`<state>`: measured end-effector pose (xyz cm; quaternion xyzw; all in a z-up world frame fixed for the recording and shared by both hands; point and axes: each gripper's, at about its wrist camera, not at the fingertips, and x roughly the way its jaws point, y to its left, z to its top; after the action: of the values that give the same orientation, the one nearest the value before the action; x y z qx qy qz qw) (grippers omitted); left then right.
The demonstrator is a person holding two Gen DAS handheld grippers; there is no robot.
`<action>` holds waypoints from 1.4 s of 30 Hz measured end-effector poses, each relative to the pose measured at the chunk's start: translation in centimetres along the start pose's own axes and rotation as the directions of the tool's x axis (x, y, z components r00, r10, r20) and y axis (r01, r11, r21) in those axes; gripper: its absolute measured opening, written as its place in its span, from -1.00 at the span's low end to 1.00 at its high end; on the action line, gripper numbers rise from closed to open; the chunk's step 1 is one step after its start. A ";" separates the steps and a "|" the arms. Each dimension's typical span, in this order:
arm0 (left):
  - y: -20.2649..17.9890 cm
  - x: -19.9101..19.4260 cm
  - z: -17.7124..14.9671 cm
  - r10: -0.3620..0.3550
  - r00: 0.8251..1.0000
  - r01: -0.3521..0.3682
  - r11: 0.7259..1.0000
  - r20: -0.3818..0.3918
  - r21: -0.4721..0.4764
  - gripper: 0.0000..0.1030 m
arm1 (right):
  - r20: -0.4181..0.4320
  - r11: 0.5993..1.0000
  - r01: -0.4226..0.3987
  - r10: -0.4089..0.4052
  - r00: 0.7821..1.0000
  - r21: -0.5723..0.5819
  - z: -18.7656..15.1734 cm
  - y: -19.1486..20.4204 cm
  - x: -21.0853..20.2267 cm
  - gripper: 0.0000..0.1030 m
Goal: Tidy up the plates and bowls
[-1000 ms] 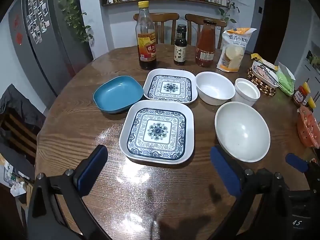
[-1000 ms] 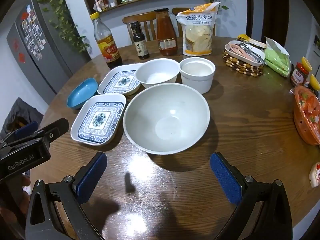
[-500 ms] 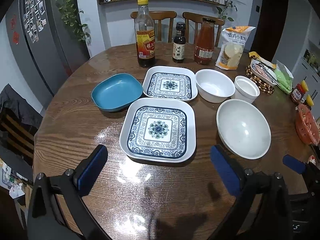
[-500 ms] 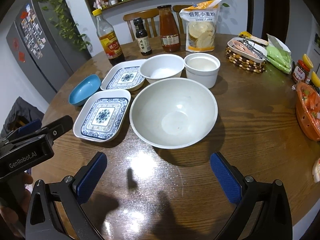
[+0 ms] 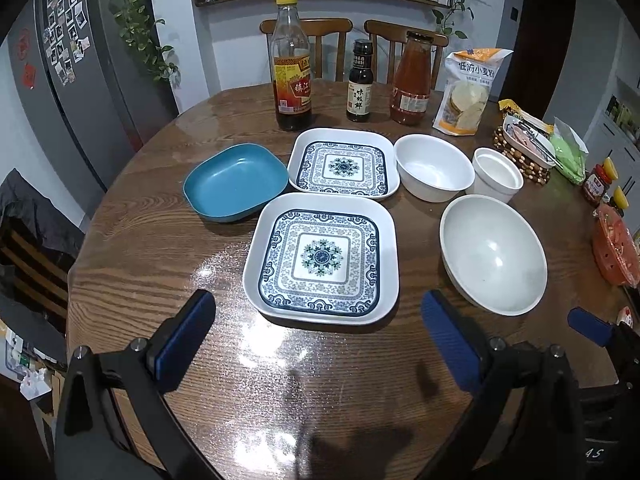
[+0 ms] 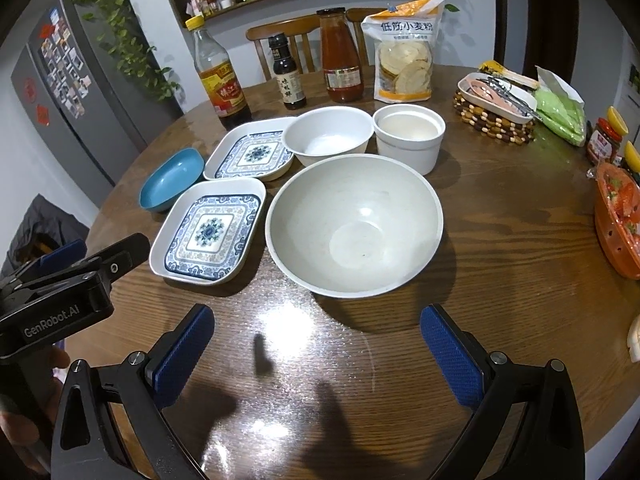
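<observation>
Two square blue-patterned plates lie on the round wooden table: a near plate (image 5: 322, 258) (image 6: 210, 234) and a far plate (image 5: 344, 163) (image 6: 252, 153). Left of them sits a blue dish (image 5: 236, 180) (image 6: 172, 178). A large white bowl (image 5: 493, 254) (image 6: 354, 224), a smaller white bowl (image 5: 434, 168) (image 6: 328, 134) and a white cup-like bowl (image 5: 498, 175) (image 6: 409, 136) stand to the right. My left gripper (image 5: 318, 340) hovers open just short of the near plate. My right gripper (image 6: 316, 350) hovers open before the large bowl. Neither holds anything.
Three bottles (image 5: 292, 64) (image 5: 360, 80) (image 5: 412, 78) and a flour bag (image 5: 468, 92) line the table's far side. A beaded mat with a tray (image 6: 494, 110), green packets (image 6: 560, 108), jars (image 6: 604, 140) and an orange basket (image 6: 620, 220) crowd the right edge. Chairs stand behind.
Both grippers have drifted slightly forward toward the dishes, so the plates and bowls sit a little nearer and lower in view. Nothing on the table has moved.
</observation>
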<state>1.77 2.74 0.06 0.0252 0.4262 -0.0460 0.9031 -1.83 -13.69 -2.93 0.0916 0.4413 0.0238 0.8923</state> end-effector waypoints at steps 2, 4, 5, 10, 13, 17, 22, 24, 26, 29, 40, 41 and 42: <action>0.0 0.1 0.0 -0.002 1.000 0.002 1.000 -0.002 0.001 1.00 | -0.001 1.000 0.001 -0.001 1.000 0.001 0.0 0.1 0.0 0.99; 0.2 0.1 0.0 -0.007 1.000 0.007 1.000 -0.006 0.002 1.00 | -0.001 1.000 -0.001 0.001 1.000 0.004 0.0 0.1 0.0 0.99; 0.2 0.2 0.0 -0.009 1.000 0.009 1.000 -0.009 0.002 1.00 | -0.001 1.000 -0.002 0.002 1.000 0.005 0.0 0.1 0.0 0.99; 0.4 0.5 0.1 -0.016 1.000 0.016 1.000 -0.017 0.002 1.00 | -0.007 1.000 -0.009 0.009 1.000 0.009 0.0 0.2 0.1 0.99; 0.5 0.7 0.2 -0.021 1.000 0.022 1.000 -0.022 0.003 1.00 | -0.014 1.000 -0.018 0.019 1.000 0.015 -0.1 0.5 0.3 0.99; 1.1 1.2 0.3 -0.036 0.999 0.036 0.999 -0.039 -0.009 1.00 | -0.034 0.999 -0.045 0.046 0.998 0.019 -0.3 0.8 0.6 0.99; 3.1 2.9 0.3 -0.067 0.993 0.063 0.997 -0.096 -0.047 1.00 | -0.074 0.995 -0.094 0.096 0.993 0.022 -0.6 1.7 1.7 0.99; 4.1 3.8 0.3 -0.078 0.990 0.070 0.995 -0.121 -0.066 0.99 | -0.091 0.993 -0.118 0.120 0.989 0.029 -0.7 2.2 2.4 0.99; 5.2 4.7 0.2 -0.088 0.986 0.076 0.993 -0.142 -0.087 0.99 | -0.106 0.990 -0.138 0.141 0.984 0.032 -0.6 2.7 3.0 0.99; 6.3 5.8 0.4 -0.087 0.984 0.073 0.993 -0.157 -0.090 0.99 | -0.113 0.991 -0.136 0.137 0.984 0.016 0.0 4.0 4.2 0.99; 7.7 9.2 1.4 -0.072 0.981 0.068 0.997 -0.179 -0.030 0.86 | -0.156 0.993 -0.107 0.100 0.983 -0.039 2.2 8.0 8.9 0.81; 7.7 9.5 1.5 -0.070 0.981 0.067 0.998 -0.180 -0.021 0.86 | -0.162 0.994 -0.098 0.089 0.983 -0.048 2.4 8.3 9.5 0.78; 7.7 9.9 1.7 -0.062 0.981 0.061 0.998 -0.182 -0.015 0.83 | -0.162 0.995 -0.082 0.072 0.984 -0.055 2.5 8.5 9.8 0.75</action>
<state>10.09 9.61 -6.47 0.0118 0.5077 -0.0693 0.8587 6.49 -4.50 -7.54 0.0789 0.5067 0.0793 0.8548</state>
